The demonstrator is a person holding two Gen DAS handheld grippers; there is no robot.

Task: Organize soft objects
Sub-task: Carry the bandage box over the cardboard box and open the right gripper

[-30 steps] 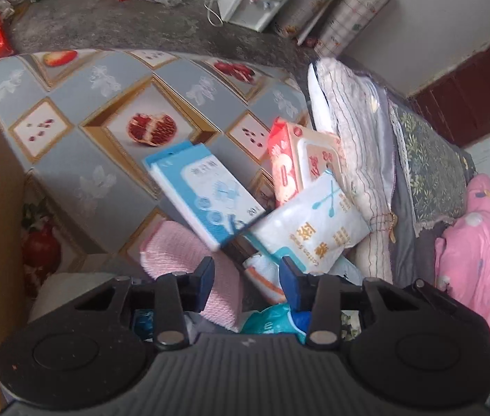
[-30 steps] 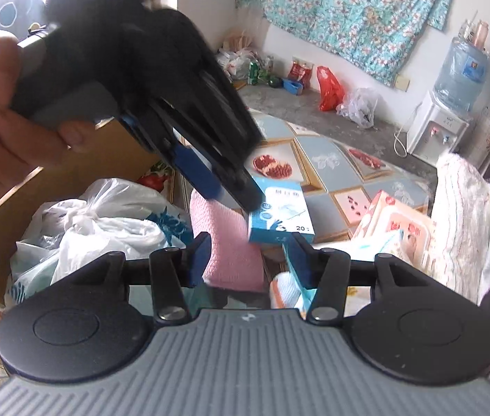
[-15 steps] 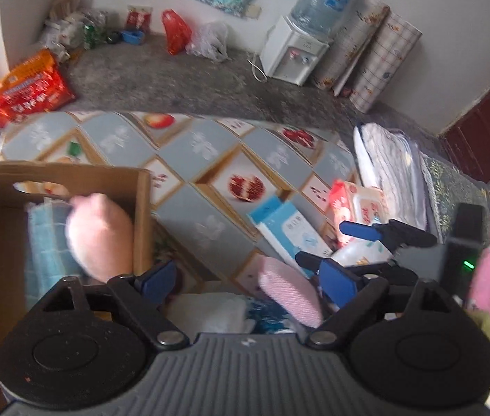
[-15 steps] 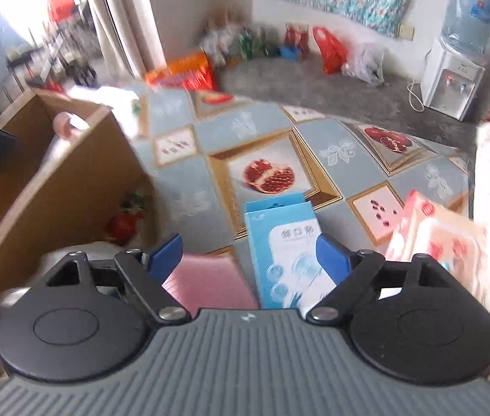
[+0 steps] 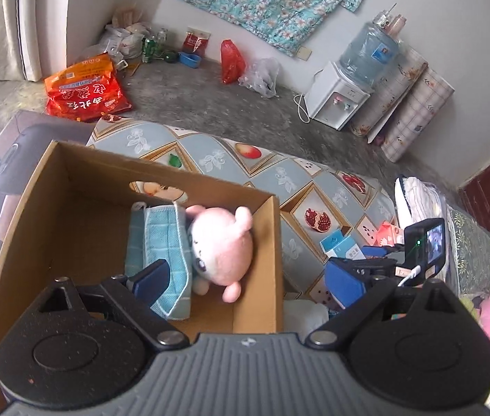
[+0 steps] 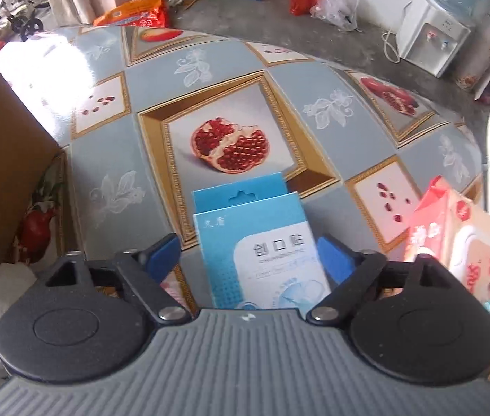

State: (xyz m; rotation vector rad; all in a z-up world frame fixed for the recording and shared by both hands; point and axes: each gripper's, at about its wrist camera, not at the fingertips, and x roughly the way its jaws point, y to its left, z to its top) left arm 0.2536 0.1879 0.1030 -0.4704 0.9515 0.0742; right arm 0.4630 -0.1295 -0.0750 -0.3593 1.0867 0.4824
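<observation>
The left gripper (image 5: 248,279) hung over the cardboard box (image 5: 71,187), its jaws spreading wide with nothing pressed between them. Just ahead of its left fingertip, inside the box, lay the blue cloth (image 5: 162,242) and, touching it, the pink plush toy (image 5: 222,242). The right gripper (image 6: 250,254) pointed down at the fruit-patterned tablecloth (image 6: 134,138), its jaws drawing inward around the blue plaster box (image 6: 265,242), the pads beside its edges but not visibly pressing. A red-and-white packet (image 6: 466,242) lay beyond its right finger.

Blue box (image 6: 262,242) — between closing fingers (image 6: 331,258)
</observation>
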